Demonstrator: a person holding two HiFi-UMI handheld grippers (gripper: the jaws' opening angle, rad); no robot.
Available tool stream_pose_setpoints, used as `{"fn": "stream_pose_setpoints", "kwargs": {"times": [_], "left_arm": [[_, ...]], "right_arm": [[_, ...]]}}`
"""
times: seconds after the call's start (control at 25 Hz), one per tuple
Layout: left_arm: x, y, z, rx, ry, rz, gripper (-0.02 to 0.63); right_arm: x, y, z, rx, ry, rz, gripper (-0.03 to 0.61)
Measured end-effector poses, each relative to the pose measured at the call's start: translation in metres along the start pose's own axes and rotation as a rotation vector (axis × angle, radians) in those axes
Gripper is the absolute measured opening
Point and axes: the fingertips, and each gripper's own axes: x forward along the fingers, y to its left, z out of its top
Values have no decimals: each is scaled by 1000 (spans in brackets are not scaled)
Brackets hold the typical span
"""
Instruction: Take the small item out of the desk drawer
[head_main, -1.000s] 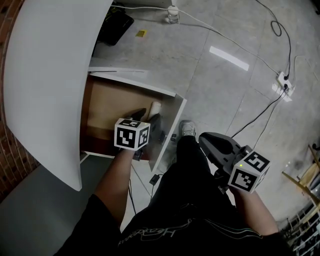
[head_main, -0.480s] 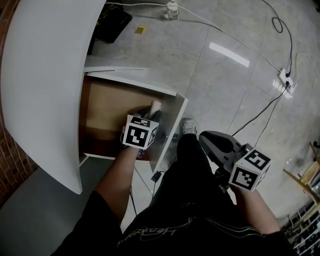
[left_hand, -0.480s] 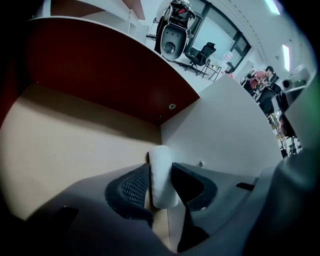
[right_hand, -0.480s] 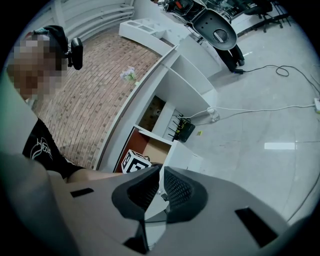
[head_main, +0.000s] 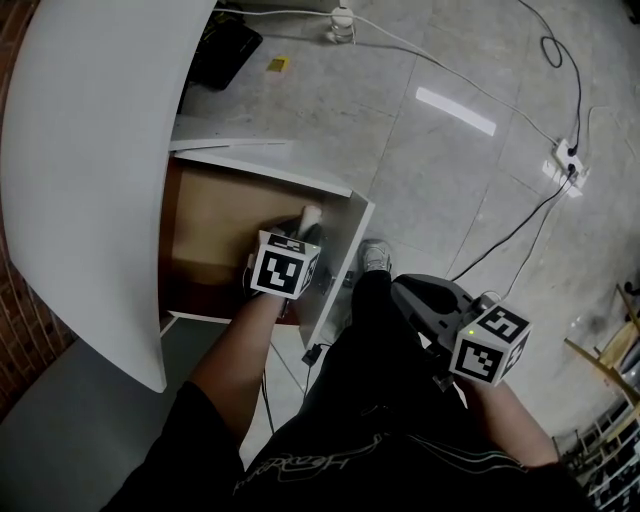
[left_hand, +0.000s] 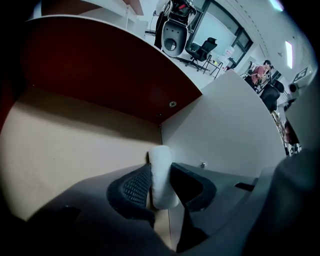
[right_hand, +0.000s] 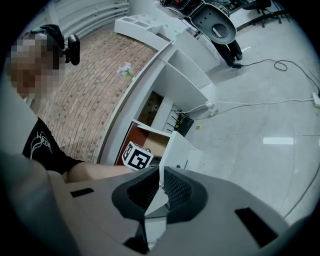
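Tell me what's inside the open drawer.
A small white item by the front panel; the jaws of the left gripper have just been closing on it. The drawer floor beneath the gripper is hidden.

Light: overhead, even; glare strip on floor (head_main: 456, 110). Drawer (left_hand: 75, 145) back in shadow. Gripper views: fisheye bending, black corners, near foreground soft.

The person wears a black short-sleeved T-shirt (head_main: 330, 475) with pale print, black trousers (head_main: 375, 345) and a light sneaker (head_main: 375, 256). The left claw (left_hand: 161, 177) and right claw (right_hand: 159, 187) are dark grey moulded shells with mesh-textured pads (left_hand: 132, 186). Each bears a white cube of black square markers.
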Motion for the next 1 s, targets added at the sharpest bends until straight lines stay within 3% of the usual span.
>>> {"fn": "stream_pose_setpoints", "kwargs": {"times": [0.52, 0.8, 1.0], "left_arm": [[-28, -6, -2, -36, -4, 4, 137], [-80, -6, 0, -73, -90, 32, 137], [-132, -29, 2, -91, -175, 15, 137]], "right_arm": [[-10, 42, 18, -64, -12, 4, 57], [-27, 81, 19, -131, -39, 13, 57], [-52, 120, 13, -205, -47, 35, 57]]}}
